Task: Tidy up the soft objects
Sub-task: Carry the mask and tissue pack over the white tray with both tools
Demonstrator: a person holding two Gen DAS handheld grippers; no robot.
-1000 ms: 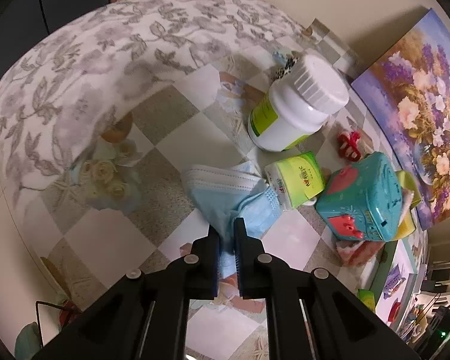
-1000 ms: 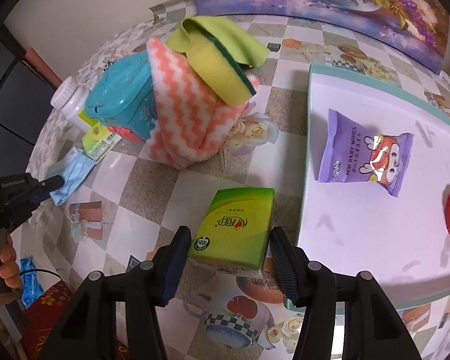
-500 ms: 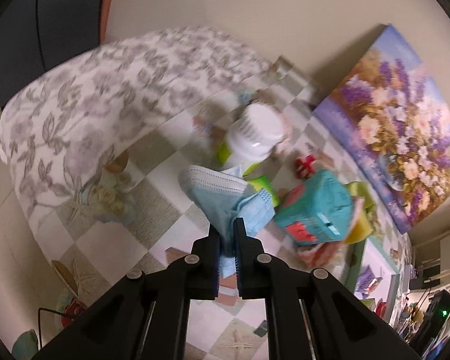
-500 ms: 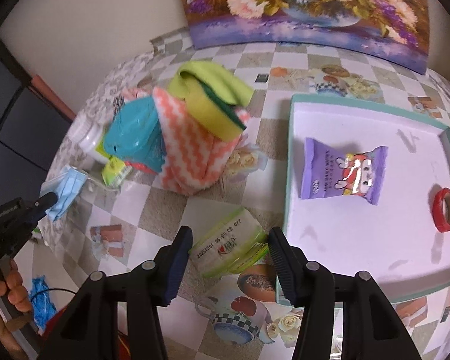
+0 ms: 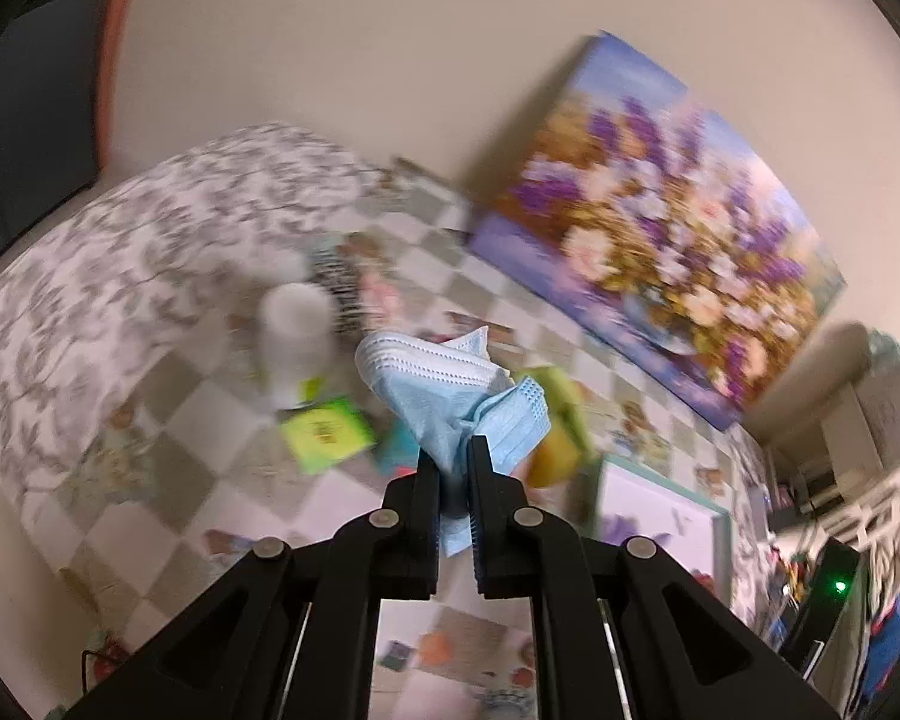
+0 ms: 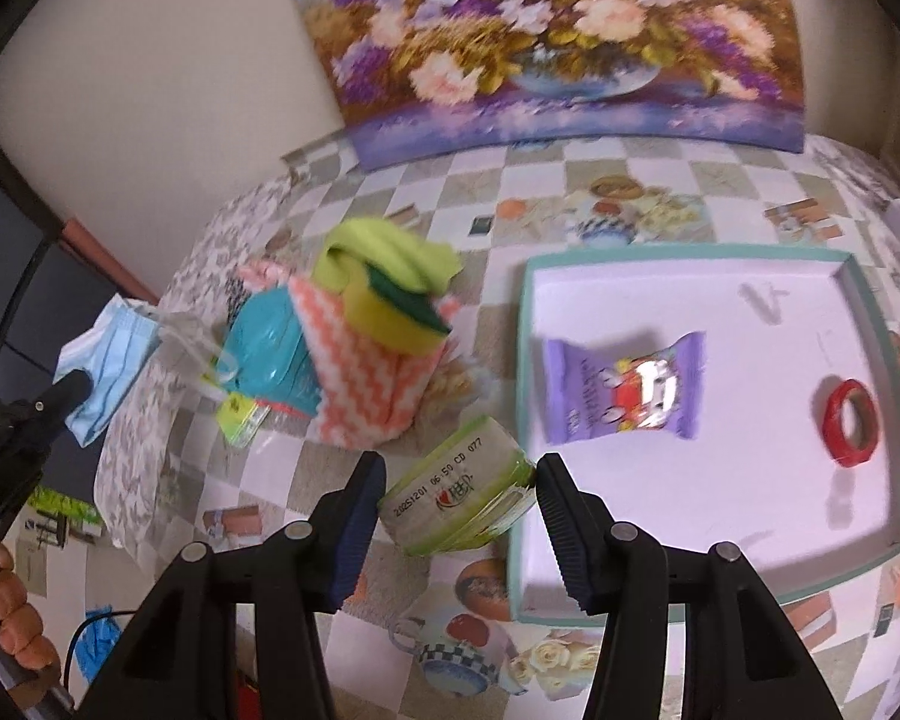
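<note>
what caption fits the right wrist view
Right gripper carries a green tissue pack beside the teal-rimmed tray.

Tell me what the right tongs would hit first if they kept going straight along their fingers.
Probably the table just ahead. The right tongs, holding the green tissue pack, point steeply down, near the left rim of the teal tray. The pack would land first, likely beside that rim; depth is unclear.

The face mask (image 5: 450, 384) was pleated, matt cloth. The tissue pack (image 6: 459, 501) wore glossy plastic film, like the wipes pouch (image 6: 621, 387). The bench (image 6: 570, 204) had a smooth printed covering; the sponge (image 6: 390, 318) looked rough.
</note>
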